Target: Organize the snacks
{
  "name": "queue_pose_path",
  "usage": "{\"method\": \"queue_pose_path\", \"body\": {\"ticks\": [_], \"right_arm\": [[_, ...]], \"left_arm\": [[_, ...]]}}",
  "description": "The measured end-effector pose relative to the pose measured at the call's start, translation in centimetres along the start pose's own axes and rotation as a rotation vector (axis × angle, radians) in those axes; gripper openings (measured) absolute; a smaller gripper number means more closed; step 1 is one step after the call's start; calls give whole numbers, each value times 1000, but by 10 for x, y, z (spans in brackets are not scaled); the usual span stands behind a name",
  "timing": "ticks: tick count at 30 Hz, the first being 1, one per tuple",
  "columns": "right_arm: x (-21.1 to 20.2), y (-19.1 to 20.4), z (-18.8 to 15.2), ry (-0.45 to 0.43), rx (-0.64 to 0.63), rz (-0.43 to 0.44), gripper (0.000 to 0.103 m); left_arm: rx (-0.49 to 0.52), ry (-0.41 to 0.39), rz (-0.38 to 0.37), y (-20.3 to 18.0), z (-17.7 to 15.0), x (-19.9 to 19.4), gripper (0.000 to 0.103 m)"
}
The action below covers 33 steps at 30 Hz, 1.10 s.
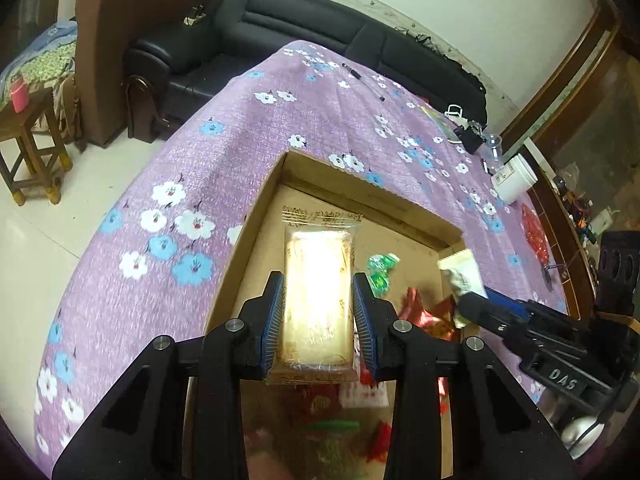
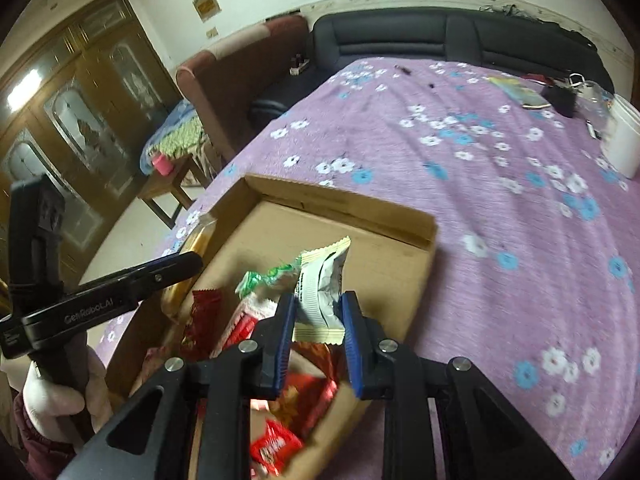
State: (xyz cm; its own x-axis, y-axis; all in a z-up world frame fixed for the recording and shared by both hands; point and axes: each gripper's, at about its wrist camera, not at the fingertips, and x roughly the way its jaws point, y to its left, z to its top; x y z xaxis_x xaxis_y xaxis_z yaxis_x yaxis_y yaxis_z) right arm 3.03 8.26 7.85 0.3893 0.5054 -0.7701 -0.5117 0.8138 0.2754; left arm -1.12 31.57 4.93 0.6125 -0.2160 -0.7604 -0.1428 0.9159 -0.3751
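A shallow cardboard box (image 1: 372,196) lies on the purple flowered table. My left gripper (image 1: 318,304) is shut on a clear-wrapped yellow cake (image 1: 318,280) and holds it above the box. My right gripper (image 2: 318,320) is shut on a white and silver snack packet (image 2: 322,288) above the box (image 2: 360,208); that packet also shows in the left wrist view (image 1: 460,272). In the box lie red snack packets (image 2: 276,448) and a green wrapped candy (image 2: 264,276). The left gripper with its cake also shows at the left of the right wrist view (image 2: 188,268).
A white tub (image 1: 514,180) and small dark items (image 1: 468,134) stand at the table's far right. A black sofa (image 1: 304,28) is behind the table. A wooden stool (image 1: 28,144) with a pink cup stands on the floor at left.
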Motion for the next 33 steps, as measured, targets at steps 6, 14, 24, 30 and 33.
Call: {"method": "queue_pose_path", "body": {"ticks": [6, 14, 24, 30, 33], "right_arm": [[19, 1, 10, 10, 6, 6, 28], [-2, -2, 2, -46, 17, 22, 42], [-51, -26, -46, -134, 70, 15, 51], [-87, -40, -81, -223, 104, -43, 59], [-99, -42, -97, -261, 112, -71, 62]], "left_arm": [[-48, 11, -51, 8, 4, 9, 45], [-28, -66, -40, -2, -11, -25, 46], [99, -290, 68, -71, -64, -81, 46], [128, -434, 192, -110, -105, -101, 88], [121, -455, 198, -118, -119, -104, 88]]}}
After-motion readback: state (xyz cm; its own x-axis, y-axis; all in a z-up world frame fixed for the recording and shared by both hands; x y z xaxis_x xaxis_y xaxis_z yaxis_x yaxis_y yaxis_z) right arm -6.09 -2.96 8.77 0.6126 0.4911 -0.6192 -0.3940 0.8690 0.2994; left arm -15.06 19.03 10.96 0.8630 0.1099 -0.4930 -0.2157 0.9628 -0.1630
